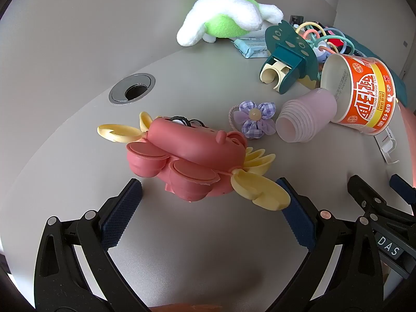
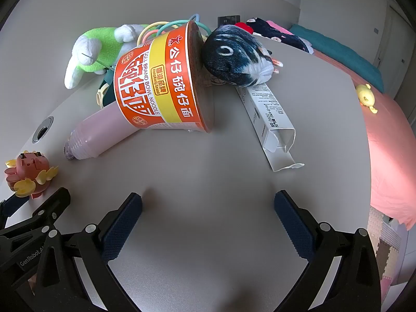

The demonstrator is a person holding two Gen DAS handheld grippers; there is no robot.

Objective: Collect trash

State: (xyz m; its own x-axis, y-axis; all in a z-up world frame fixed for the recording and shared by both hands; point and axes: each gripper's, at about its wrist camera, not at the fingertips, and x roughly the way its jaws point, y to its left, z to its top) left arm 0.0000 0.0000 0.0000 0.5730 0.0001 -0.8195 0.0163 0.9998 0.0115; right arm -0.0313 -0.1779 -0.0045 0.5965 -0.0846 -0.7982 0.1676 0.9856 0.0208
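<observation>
Grey round-edged table (image 2: 208, 171) carrying a scatter of objects. Lying directly on it: a red crab toy (image 1: 187, 156) near a metal cable grommet (image 1: 132, 88); a purple fabric flower (image 1: 253, 123); a stack of pink cups (image 1: 306, 115) on its side, touching an orange noodle bowl (image 2: 166, 83), also tipped over; an open white carton (image 2: 270, 122); a fish-shaped plush (image 2: 239, 57); a green-and-white plush (image 1: 226, 18); a blue packet (image 1: 251, 48); a teal plastic toy (image 1: 288, 57).
</observation>
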